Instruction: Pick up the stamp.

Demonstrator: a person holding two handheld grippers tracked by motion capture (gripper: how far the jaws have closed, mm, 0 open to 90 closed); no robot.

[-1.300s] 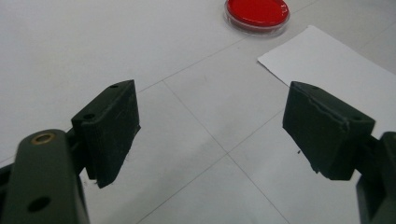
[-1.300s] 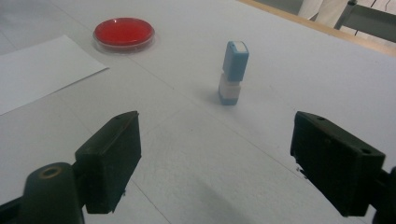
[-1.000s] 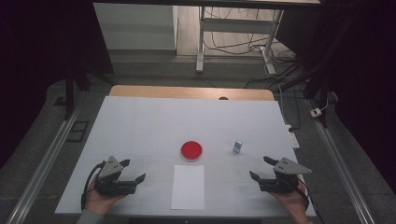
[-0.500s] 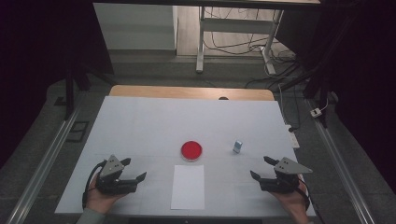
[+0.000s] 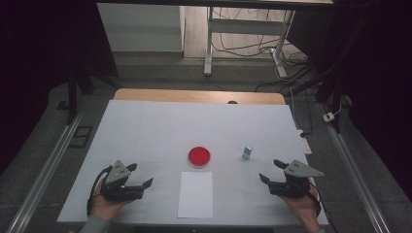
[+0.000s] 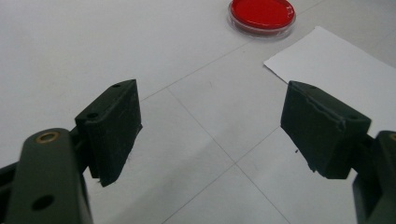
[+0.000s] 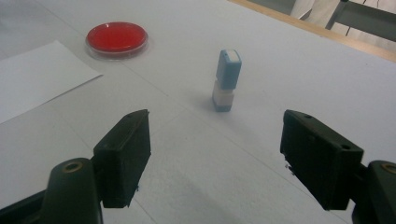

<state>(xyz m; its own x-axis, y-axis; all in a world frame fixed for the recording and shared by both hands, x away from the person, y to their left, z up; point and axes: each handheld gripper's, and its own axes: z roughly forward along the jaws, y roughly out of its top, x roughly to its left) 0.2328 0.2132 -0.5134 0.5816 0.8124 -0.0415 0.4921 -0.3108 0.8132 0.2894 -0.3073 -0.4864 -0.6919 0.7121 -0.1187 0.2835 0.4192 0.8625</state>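
High view: one red petri dish, one white paper sheet just below it, one small blue-capped stamp to the dish's right; left gripper and right gripper flank the sheet; left gripper view: jaws wide apart, empty; right gripper view: jaws wide apart, empty, stamp upright ahead, unobstructed

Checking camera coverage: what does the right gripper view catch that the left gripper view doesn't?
Right gripper view alone: the small blue-and-white stamp standing upright ahead of the open right gripper, plus the table's wooden far edge.
Left gripper view alone: the open left gripper over bare table seams.
Both: the red dish and a corner of the white paper, lying apart on the white table.
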